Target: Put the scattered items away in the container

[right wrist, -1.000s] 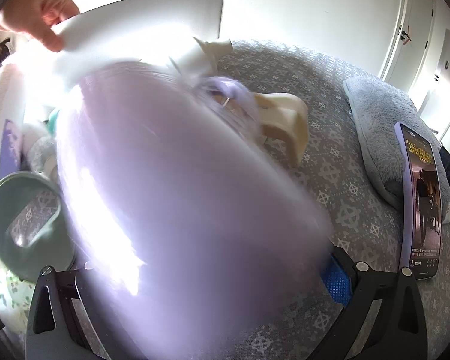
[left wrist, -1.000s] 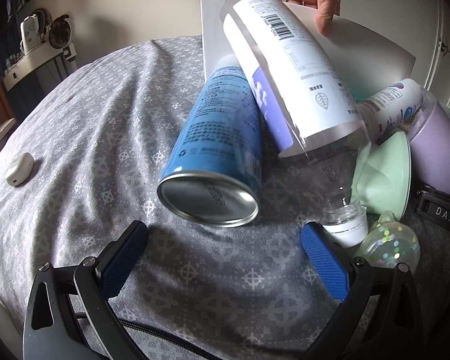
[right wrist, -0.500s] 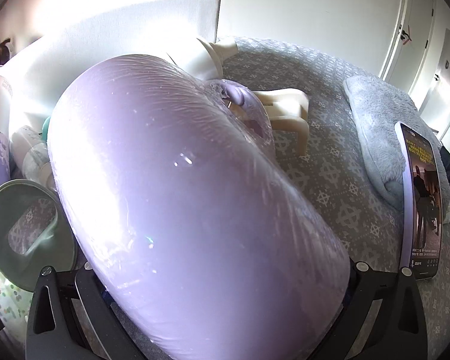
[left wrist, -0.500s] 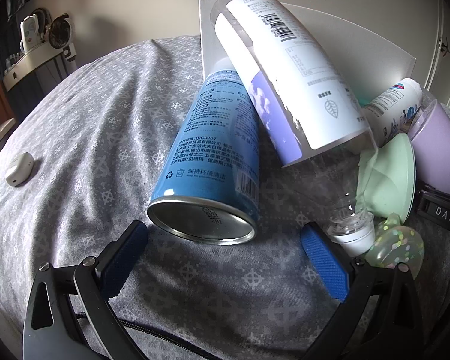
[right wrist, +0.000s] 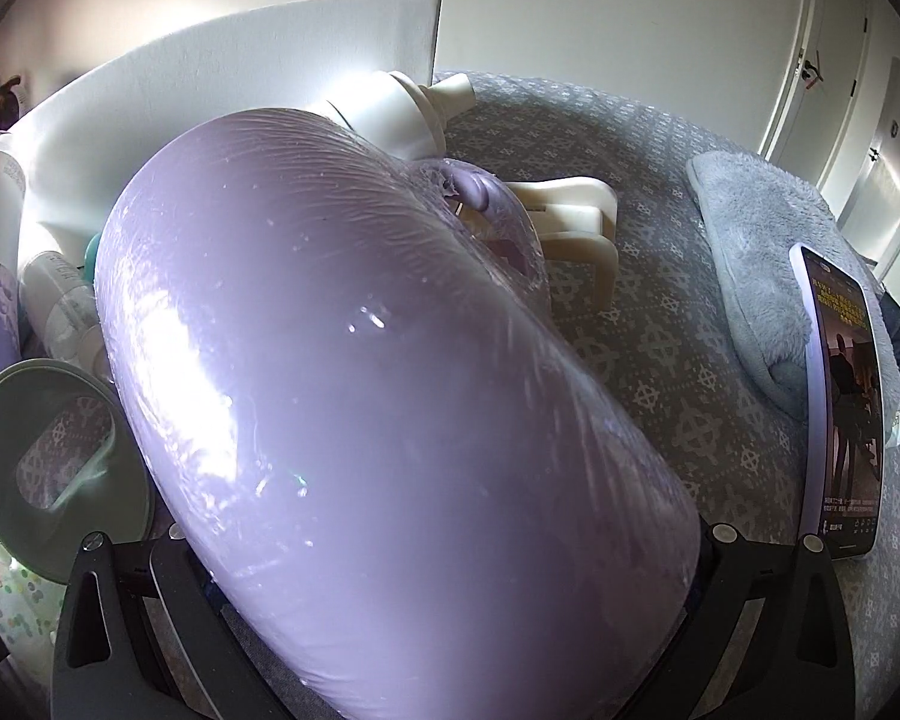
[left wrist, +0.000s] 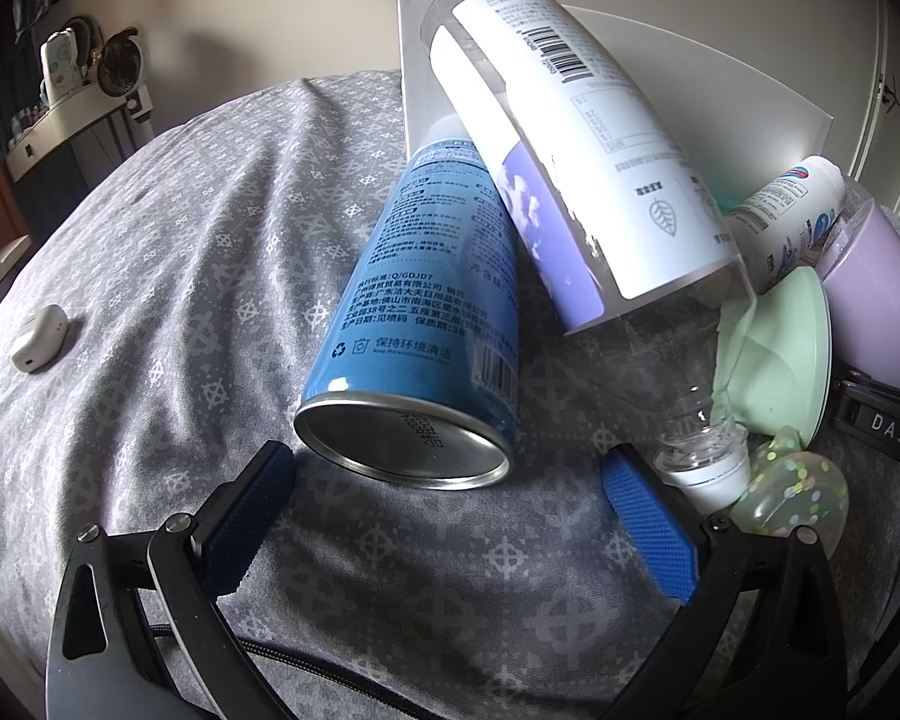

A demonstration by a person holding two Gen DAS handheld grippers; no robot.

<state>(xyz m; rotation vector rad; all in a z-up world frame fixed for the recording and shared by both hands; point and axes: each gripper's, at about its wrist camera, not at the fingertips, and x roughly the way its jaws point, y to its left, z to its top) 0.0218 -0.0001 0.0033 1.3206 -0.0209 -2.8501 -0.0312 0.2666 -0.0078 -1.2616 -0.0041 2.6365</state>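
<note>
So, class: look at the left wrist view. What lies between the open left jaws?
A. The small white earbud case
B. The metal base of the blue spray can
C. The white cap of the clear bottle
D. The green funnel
B: the blue spray can lies on its side with its round metal base pointing into the gap of the left gripper, whose jaws stand wide apart.
</note>
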